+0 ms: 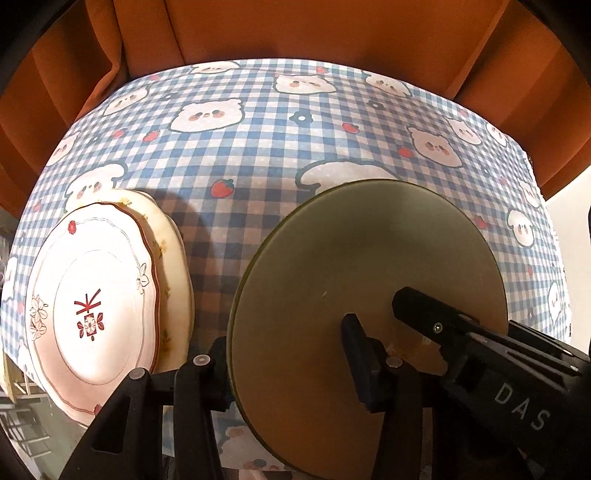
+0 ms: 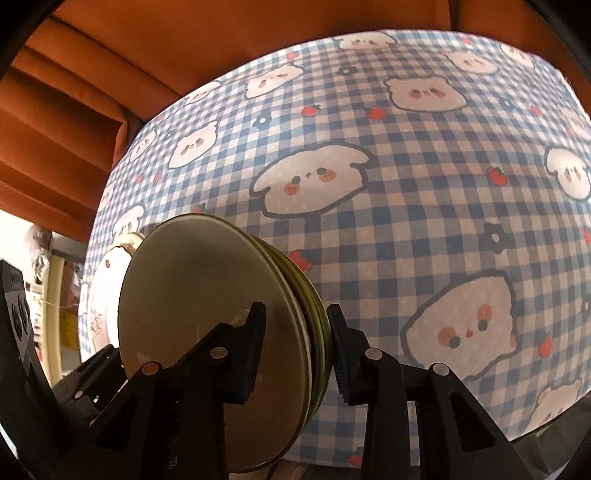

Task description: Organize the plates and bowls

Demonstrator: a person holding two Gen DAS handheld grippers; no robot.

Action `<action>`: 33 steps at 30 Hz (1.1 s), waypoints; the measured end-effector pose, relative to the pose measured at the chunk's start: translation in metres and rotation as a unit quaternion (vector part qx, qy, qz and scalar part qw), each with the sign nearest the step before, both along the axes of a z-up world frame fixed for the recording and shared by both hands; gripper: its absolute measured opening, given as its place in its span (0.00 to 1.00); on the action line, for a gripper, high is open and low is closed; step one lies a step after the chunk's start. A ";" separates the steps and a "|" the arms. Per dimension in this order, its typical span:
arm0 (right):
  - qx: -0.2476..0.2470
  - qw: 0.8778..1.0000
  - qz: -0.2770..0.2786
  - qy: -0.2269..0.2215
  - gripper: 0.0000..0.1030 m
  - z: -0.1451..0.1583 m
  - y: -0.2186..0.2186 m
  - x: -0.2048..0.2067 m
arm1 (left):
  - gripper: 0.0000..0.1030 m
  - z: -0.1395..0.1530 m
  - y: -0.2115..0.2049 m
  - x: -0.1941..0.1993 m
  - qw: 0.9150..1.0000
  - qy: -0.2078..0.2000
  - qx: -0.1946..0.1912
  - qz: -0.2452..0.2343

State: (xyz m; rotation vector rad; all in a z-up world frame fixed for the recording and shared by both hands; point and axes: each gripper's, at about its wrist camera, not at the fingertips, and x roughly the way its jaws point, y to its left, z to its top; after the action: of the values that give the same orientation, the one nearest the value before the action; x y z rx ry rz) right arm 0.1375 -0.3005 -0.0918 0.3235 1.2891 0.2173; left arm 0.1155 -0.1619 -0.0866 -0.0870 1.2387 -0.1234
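Left-wrist and right-wrist views. We see a stack of olive-green plates [image 2: 229,332] resting on a table covered by a blue-checked tablecloth [image 1: 258,155] printed with cartoon animal faces and strawberries. The stack lies near the table's front edge, and its side, seen from the right wrist, shows several rims layered one on another.

The right gripper [image 2: 295,343] straddles the edge of the stack, one finger over the top plate's face and the other against the outer rims; its jaws stand narrow and appear to clamp the plates. The left gripper [image 1: 284,350] straddles the same stack at another part of its edge, one finger on the top face and one outside the rim, likewise narrow and seemingly clamped on it.

Just beside the green stack, not touching it, a white scalloped plate [image 1: 96,306] with red motifs sits on a cream plate [image 1: 173,251]. An orange curtain [image 1: 295,29] hangs behind the table.
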 end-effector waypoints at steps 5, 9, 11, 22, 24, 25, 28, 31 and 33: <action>-0.004 1.000 0.009 -0.010 0.37 0.012 -0.005 -0.007 | 0.46 0.009 0.001 -0.004 1.000 0.001 -0.011 0.007; -0.003 1.000 0.010 -0.021 0.37 0.024 -0.004 -0.010 | 0.46 0.023 0.004 -0.007 1.000 -0.005 -0.011 0.012; -0.004 1.000 0.012 -0.026 0.37 0.033 -0.002 -0.011 | 0.46 0.032 0.007 -0.009 1.000 -0.011 -0.013 0.015; -0.010 0.998 0.000 -0.055 0.37 0.066 0.027 -0.024 | 0.47 0.054 0.040 -0.015 0.999 -0.032 -0.023 0.003; -0.011 0.998 -0.004 -0.056 0.37 0.069 0.036 -0.027 | 0.47 0.055 0.050 -0.016 0.999 -0.034 -0.027 0.001; -0.014 0.998 -0.005 -0.058 0.37 0.071 0.041 -0.028 | 0.47 0.056 0.056 -0.017 0.999 -0.035 -0.029 -0.001; -0.019 0.998 -0.010 -0.061 0.37 0.073 0.056 -0.032 | 0.46 0.057 0.074 -0.019 0.999 -0.035 -0.029 -0.001; -0.017 0.998 -0.013 -0.063 0.37 0.075 0.075 -0.033 | 0.46 0.058 0.092 -0.018 0.999 -0.037 -0.033 -0.002; -0.020 0.998 -0.015 -0.065 0.37 0.077 0.088 -0.034 | 0.47 0.058 0.104 -0.019 0.999 -0.037 -0.035 -0.003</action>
State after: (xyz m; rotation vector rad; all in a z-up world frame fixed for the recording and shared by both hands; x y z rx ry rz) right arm 0.1037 -0.2124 -0.0150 0.2898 1.1583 0.1849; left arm 0.0965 -0.0579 -0.0285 -0.1379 1.1600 -0.1737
